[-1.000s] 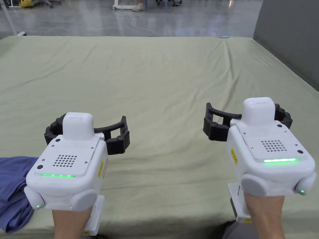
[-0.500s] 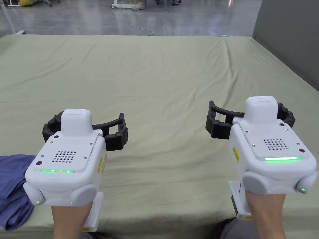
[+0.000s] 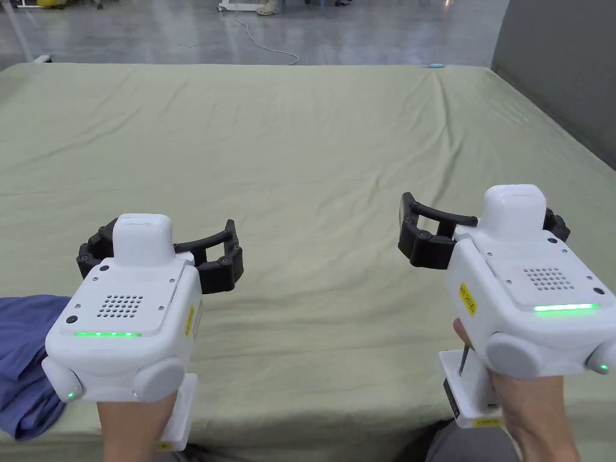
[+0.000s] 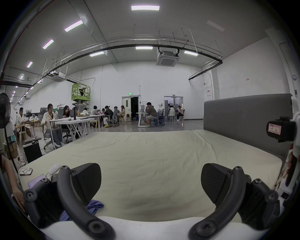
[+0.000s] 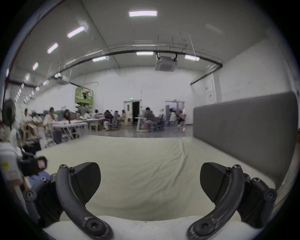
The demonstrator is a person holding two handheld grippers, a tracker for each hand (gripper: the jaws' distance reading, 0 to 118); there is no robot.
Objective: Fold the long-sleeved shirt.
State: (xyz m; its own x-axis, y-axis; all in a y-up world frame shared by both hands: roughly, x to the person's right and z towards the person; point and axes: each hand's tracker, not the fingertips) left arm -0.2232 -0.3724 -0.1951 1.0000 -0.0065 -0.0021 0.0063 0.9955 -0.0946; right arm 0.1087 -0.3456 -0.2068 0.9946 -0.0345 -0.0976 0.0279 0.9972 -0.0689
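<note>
We see even, fairly bright light from long ceiling panels (image 4: 145,7), with no hard shadows on the bed sheet (image 3: 313,150); only a soft dark patch lies between the fingers (image 4: 86,181) in the left gripper view. The polished floor (image 3: 361,30) carries pale glare in the head view, which is sharp. Both gripper views bend strongly toward black round edges. The right gripper view is smeared with blur, most at its left side, and the people (image 5: 148,116) are soft.
</note>
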